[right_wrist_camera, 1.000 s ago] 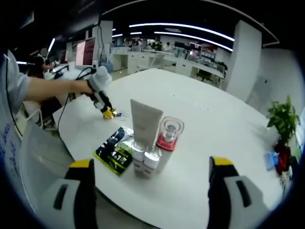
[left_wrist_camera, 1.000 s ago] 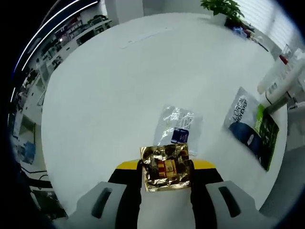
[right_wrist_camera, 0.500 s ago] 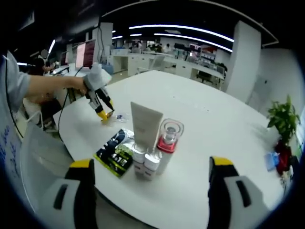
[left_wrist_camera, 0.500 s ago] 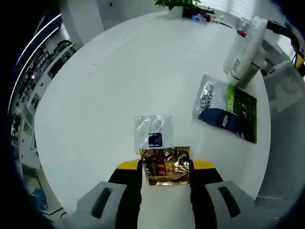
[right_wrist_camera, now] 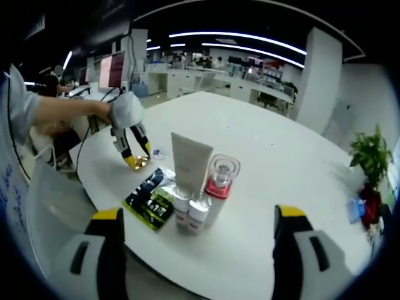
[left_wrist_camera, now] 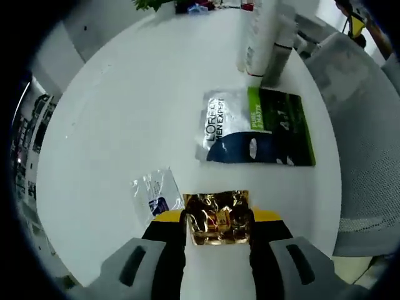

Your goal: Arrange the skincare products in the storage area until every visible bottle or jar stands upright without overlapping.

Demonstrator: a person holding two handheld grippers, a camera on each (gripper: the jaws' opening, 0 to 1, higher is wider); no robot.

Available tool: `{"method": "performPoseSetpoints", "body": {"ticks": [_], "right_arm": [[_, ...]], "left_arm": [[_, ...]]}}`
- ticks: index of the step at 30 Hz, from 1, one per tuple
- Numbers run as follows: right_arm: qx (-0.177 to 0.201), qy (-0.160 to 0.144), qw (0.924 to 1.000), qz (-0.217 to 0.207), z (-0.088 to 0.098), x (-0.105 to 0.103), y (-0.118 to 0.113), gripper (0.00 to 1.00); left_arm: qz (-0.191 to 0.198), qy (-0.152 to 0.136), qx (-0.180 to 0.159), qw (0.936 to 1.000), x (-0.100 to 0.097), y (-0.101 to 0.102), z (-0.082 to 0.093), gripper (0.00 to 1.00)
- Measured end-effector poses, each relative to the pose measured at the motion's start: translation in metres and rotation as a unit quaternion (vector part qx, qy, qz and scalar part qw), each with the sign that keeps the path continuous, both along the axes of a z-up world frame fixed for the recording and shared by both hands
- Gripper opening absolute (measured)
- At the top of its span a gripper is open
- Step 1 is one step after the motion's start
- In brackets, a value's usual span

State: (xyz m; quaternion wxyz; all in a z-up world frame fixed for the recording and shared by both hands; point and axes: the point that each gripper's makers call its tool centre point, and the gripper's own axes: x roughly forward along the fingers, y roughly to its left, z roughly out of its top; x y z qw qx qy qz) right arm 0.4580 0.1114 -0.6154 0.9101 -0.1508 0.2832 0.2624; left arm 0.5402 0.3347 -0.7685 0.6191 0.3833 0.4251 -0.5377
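Note:
My left gripper [left_wrist_camera: 217,219] is shut on a crinkled gold sachet [left_wrist_camera: 217,217], held just above the white table [left_wrist_camera: 125,94]. A clear sachet with a blue label [left_wrist_camera: 154,195] lies flat to its left. Ahead lies a flat L'Oreal packet [left_wrist_camera: 256,127], silver, navy and green. Beyond it stand white tubes [left_wrist_camera: 262,34]. In the right gripper view my right gripper [right_wrist_camera: 195,232] is open, its jaws wide apart with nothing between them. In front of it stand a beige tube [right_wrist_camera: 189,164], a clear red-based bottle [right_wrist_camera: 219,183] and small white bottles [right_wrist_camera: 189,209], upright, beside the flat packet [right_wrist_camera: 152,197]. The left gripper [right_wrist_camera: 128,134] hovers further left.
A grey chair [left_wrist_camera: 356,125] stands close to the table's edge on the right of the left gripper view. A person's arm and sleeve [right_wrist_camera: 44,115] reach in from the left. A potted plant [right_wrist_camera: 370,159] sits at the far right. Desks and monitors fill the office behind.
The left gripper has swung with the gold sachet towards the flat packet and the standing bottles, leaving the clear sachet off to its left. The right gripper has stayed still and open.

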Motion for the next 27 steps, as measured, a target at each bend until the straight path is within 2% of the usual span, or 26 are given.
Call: {"method": "performPoseSetpoints", "body": {"ticks": [9,27], "right_arm": [[-0.001,0.003,1.0,-0.004,-0.002,0.0,-0.003,1.0],[0.0,0.004,1.0,-0.004,-0.005,0.001,-0.005,1.0]], "left_arm": [[-0.032,0.004,0.007,0.9994,-0.007,-0.011,-0.006,0.36],[-0.049,0.007,0.007,0.9987,-0.009,-0.021,-0.007,0.36]]}}
